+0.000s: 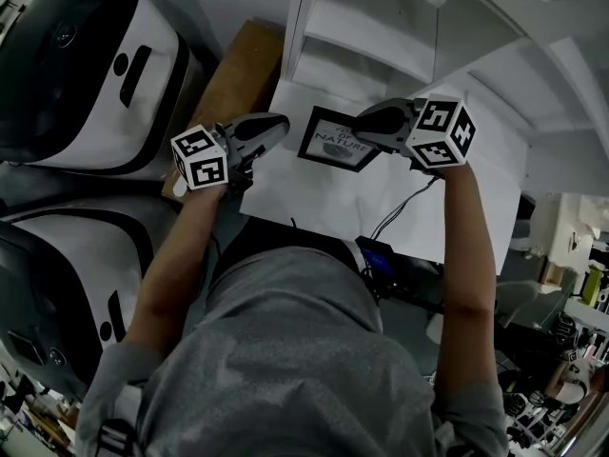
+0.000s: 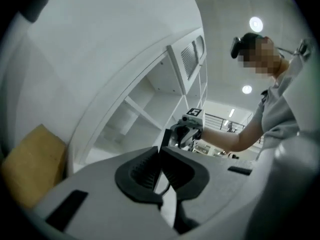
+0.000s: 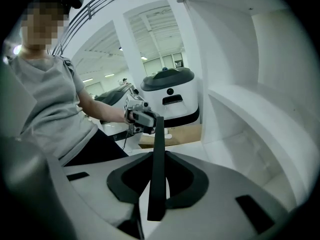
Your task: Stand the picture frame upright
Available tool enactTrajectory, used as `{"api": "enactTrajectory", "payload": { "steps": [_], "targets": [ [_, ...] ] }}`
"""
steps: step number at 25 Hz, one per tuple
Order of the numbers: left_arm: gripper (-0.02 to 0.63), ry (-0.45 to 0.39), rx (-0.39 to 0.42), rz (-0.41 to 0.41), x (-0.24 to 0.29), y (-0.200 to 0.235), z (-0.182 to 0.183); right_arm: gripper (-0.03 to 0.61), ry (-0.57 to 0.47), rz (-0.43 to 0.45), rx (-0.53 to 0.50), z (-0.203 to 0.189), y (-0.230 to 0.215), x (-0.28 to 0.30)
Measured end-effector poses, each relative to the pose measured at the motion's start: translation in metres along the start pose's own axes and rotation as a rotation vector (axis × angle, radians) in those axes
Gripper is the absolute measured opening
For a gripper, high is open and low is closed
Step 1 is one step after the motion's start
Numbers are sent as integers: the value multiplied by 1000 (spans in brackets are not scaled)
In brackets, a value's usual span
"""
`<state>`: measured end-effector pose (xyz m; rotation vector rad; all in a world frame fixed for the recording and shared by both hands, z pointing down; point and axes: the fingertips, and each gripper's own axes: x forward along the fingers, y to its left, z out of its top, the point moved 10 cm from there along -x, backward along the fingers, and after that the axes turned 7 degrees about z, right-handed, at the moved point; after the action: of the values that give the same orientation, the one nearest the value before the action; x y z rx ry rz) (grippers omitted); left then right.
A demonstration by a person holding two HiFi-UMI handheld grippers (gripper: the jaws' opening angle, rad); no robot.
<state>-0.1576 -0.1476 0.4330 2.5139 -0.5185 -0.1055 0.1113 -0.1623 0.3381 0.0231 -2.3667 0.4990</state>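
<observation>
Picture frame (image 1: 338, 141) is over the white bench (image 1: 314, 198), face turned upward. The right claw (image 1: 364, 129) is clamped on its right edge, probably to tip it up. The left claw (image 1: 276, 127), pads together and empty, is just beside the frame's left edge, likely to steady it.

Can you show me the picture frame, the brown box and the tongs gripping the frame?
picture frame (image 1: 333, 141), head view, printed front.
brown box (image 1: 236, 69), head view, top face.
right tongs (image 1: 364, 133), head view, between the tips.
</observation>
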Motion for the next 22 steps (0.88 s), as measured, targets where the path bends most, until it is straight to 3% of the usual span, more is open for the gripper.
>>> {"api": "enactTrajectory", "payload": {
  "steps": [4, 10, 22],
  "targets": [
    [8, 52, 130, 180, -10, -4, 1, 80, 2, -37, -18, 7, -6, 3],
    [8, 59, 163, 274, -19, -6, 5, 80, 1, -54, -18, 18, -16, 7],
    [8, 83, 191, 293, -12, 0, 10, 80, -7, -201, -24, 24, -43, 4]
  ]
}}
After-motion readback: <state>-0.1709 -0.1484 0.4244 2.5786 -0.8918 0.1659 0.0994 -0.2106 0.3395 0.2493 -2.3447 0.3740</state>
